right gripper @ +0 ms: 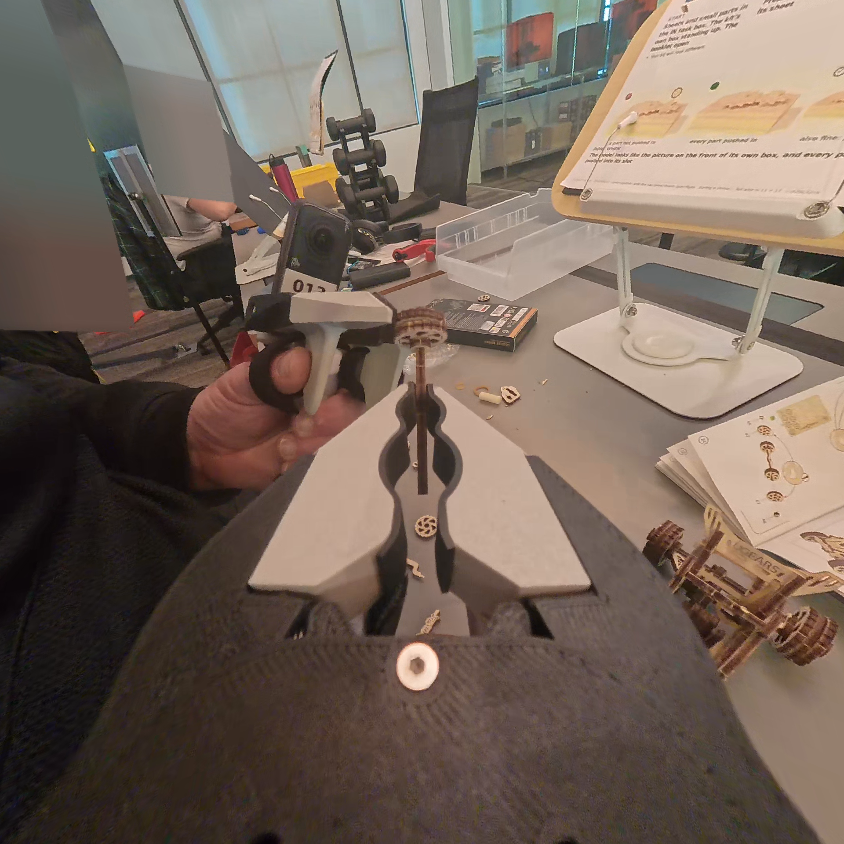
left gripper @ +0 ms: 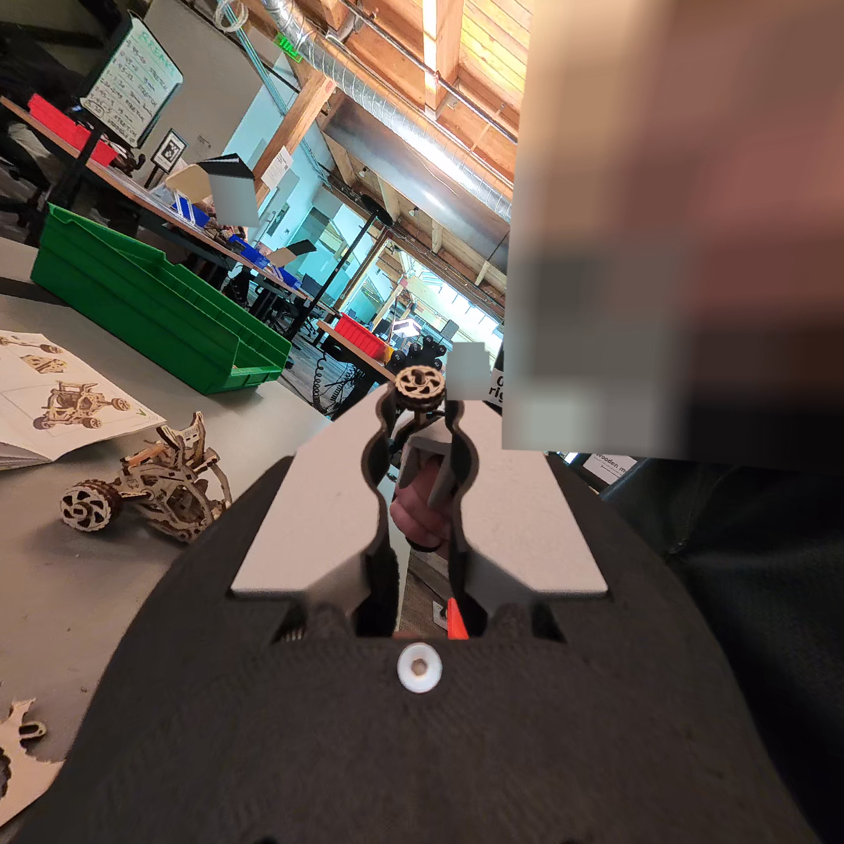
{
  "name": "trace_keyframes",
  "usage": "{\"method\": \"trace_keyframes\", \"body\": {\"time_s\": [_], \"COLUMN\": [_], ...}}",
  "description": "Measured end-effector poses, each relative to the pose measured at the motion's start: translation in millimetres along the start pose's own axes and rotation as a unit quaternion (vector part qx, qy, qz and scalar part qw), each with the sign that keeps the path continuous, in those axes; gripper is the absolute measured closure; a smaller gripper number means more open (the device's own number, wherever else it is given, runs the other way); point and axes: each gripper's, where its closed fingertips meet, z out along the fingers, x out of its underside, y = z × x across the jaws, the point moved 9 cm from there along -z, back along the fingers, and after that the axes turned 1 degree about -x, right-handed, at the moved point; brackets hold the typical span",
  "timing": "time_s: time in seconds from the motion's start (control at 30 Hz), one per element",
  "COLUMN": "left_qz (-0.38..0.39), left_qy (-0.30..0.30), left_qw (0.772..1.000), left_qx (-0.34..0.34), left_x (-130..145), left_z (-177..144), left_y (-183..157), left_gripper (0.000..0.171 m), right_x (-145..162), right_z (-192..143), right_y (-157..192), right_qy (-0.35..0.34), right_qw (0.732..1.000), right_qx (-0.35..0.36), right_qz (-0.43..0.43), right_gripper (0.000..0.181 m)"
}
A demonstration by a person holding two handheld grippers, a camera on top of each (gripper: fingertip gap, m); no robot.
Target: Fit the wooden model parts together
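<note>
right wrist view: a grey surface (right gripper: 571, 424) carries a part-built wooden model car (right gripper: 749, 607) (lying at the right edge). above it, the left tongs (right gripper: 397, 326) pinch a small wooden wheel (right gripper: 419, 326), while the right tongs (right gripper: 420, 397) are closed on the thin wooden axle (right gripper: 421, 438) fitted into that wheel.

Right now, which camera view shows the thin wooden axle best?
The right wrist view: the wooden axle runs lengthwise between the right gripper jaws, up to the wheel. The left wrist view shows only its end at the wheel's hub.
</note>
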Motion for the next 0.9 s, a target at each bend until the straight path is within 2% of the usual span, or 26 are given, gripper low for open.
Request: {"method": "trace_keyframes", "body": {"time_s": [0.07,0.17,0.23,0.33,0.43,0.5,0.6,0.63,0.9], "left_qz": [-0.004,-0.055,-0.057,-0.022,0.104,0.19,0.3,0.334,0.44], "left_qy": [-0.011,-0.051,-0.053,-0.027,0.078,0.172,0.28,0.305,0.426], "left_qw": [1.0,0.997,0.997,0.999,0.989,0.961,0.902,0.879,0.772], "left_qx": [0.002,0.018,0.009,-0.008,-0.068,-0.104,-0.135,-0.151,-0.17], "left_x": [0.1,0.7,0.1,-12.1,-28.5,-32.6,-33.0,-33.6,-31.4], "left_z": [-0.6,-2.9,-4.3,-7.7,-8.0,-3.1,5.6,7.7,17.1], "left_y": [0.1,5.3,8.0,7.4,1.5,-2.9,-10.6,-11.9,-22.1], "left_gripper": [0.154,0.154,0.154,0.154,0.154,0.154,0.154,0.154,0.154], "right_x": [0.2,0.9,2.7,4.5,4.1,0.4,-5.4,-6.2,2.7], "right_z": [0.2,1.0,1.5,-0.5,-6.0,-8.3,-5.3,-2.6,10.5], "right_y": [0.3,0.7,0.1,-3.6,-8.9,-9.9,-8.1,-7.4,-7.7], "right_qy": [-0.002,0.002,0.008,0.018,0.036,0.047,0.068,0.076,0.153], "right_qw": [1.0,1.0,1.0,1.0,0.999,0.998,0.995,0.994,0.981], "right_qx": [-0.004,-0.001,-0.001,0.007,0.017,0.018,0.018,0.01,0.019], "right_qz": [0.003,0.0,0.0,-0.001,-0.02,-0.035,-0.072,-0.077,-0.12], "right_gripper": [0.181,0.181,0.181,0.181,0.181,0.181,0.181,0.181,0.181]}}
